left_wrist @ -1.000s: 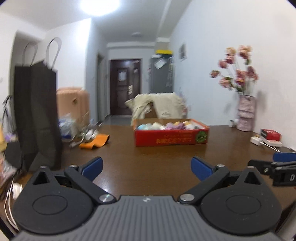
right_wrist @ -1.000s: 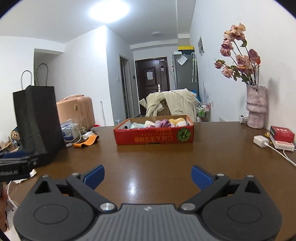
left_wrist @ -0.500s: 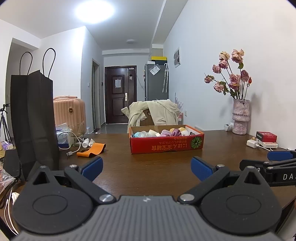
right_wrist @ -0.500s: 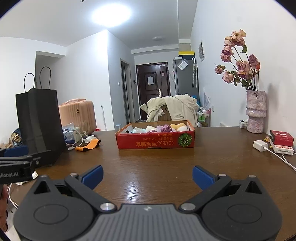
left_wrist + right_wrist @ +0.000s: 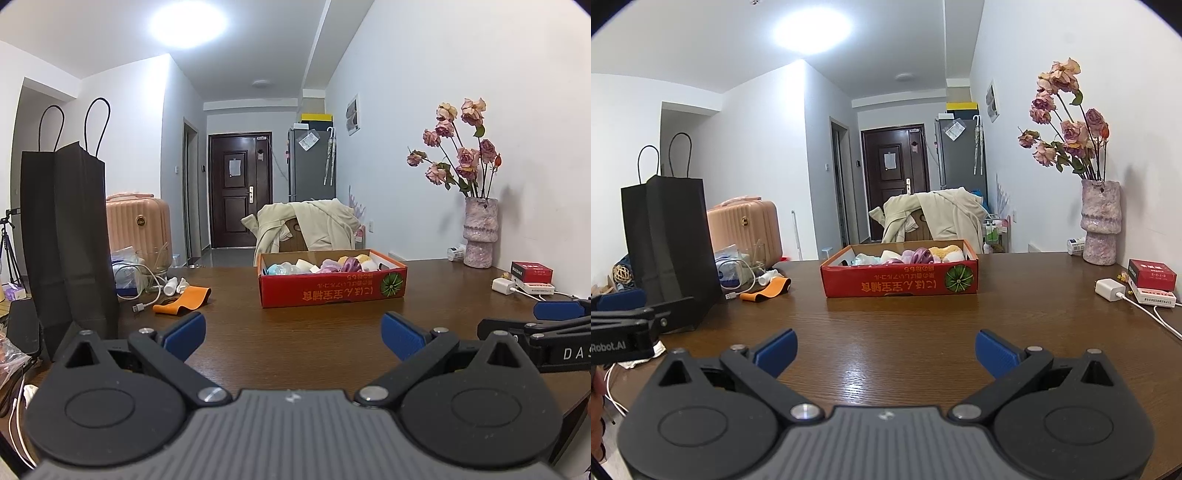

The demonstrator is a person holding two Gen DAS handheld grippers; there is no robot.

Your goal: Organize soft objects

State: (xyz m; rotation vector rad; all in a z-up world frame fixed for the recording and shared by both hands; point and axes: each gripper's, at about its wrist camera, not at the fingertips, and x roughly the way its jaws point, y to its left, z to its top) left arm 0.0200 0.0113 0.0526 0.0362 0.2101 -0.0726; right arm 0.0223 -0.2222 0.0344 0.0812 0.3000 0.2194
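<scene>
At twelve o'clock, a red cardboard box [image 5: 332,291] holds pastel soft items [image 5: 317,264]. Left gripper [image 5: 291,334] and right gripper [image 5: 884,350] are both spread, empty.

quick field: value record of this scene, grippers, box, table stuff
left gripper: open, empty, above the table
right gripper: open, empty, above the table
red box: mid-table, open top, pastel soft items inside
black paper bag: upright, table's left side
orange band: flat, left of the box
vase of dried roses: far right, by the wall
table: brown wood
</scene>
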